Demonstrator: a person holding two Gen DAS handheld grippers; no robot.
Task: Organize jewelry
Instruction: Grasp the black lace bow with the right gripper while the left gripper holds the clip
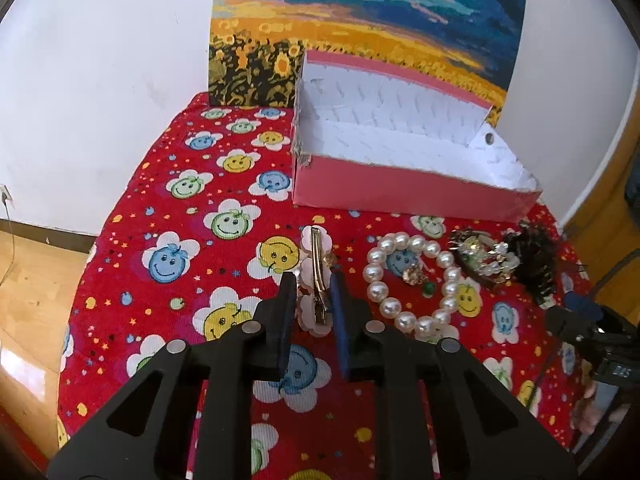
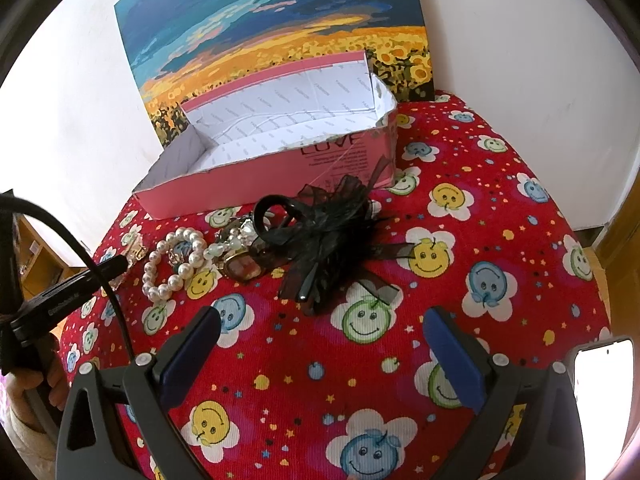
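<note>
A pink flower hair clip (image 1: 316, 280) with a gold metal bar lies on the red smiley cloth (image 1: 168, 208). My left gripper (image 1: 313, 280) has its fingers on either side of the clip, close to it but with small gaps. A pearl bracelet (image 1: 414, 280) lies to its right, with a small gold earring (image 1: 414, 274) inside it. A pink open box (image 1: 400, 160) with white lining stands behind. My right gripper (image 2: 320, 320) is open wide and empty, just in front of a black feather hair piece (image 2: 332, 236). The pearl bracelet (image 2: 174, 264) and box (image 2: 280, 148) also show there.
A beaded brooch cluster (image 1: 480, 256) and a black clip (image 2: 280, 216) lie between bracelet and feather piece. A sunflower painting (image 1: 360, 20) leans on the white wall behind the box. The round table's edge drops to a wooden floor (image 1: 28, 280) at left. A lit phone (image 2: 604, 376) sits at right.
</note>
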